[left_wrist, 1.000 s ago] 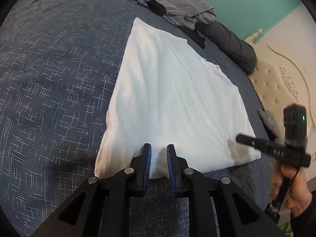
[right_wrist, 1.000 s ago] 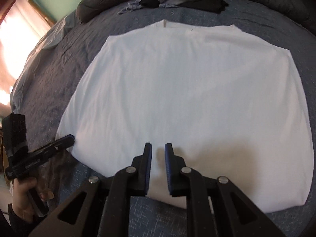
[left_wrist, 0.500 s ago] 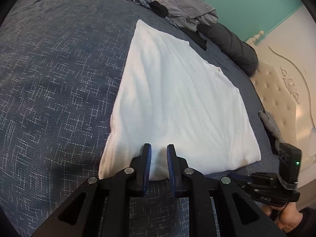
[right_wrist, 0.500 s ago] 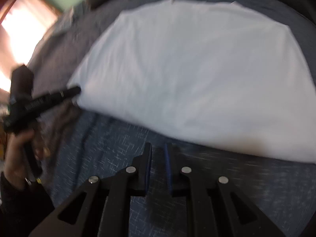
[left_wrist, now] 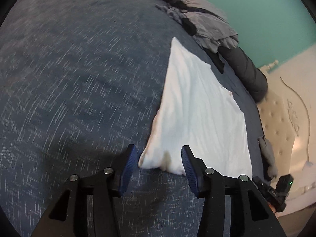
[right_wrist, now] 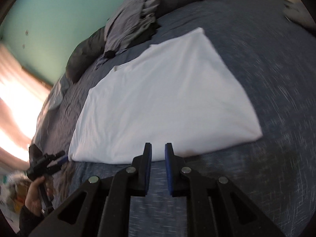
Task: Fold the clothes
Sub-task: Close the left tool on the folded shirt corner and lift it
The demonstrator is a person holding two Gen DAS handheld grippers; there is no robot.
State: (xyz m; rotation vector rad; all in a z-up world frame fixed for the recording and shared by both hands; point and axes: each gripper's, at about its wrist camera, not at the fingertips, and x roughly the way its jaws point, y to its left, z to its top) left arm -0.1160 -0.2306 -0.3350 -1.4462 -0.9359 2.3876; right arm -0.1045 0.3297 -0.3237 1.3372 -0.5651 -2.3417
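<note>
On top of the blue bed cover (left_wrist: 69,98) lies the white shirt (left_wrist: 197,114), folded flat. Left gripper (left_wrist: 158,160) is wide apart w/ the shirt's near corner between its fingers. Right gripper (right_wrist: 158,154) (fingers nearly together, nothing in them) hangs by the shirt's near edge.

Open dark-blue woven bedspread (left_wrist: 79,79) lies left of the folded white garment (left_wrist: 197,118); a crumpled grey clothes pile (right_wrist: 132,27) (beside a dark bolster) blocks beyond.
</note>
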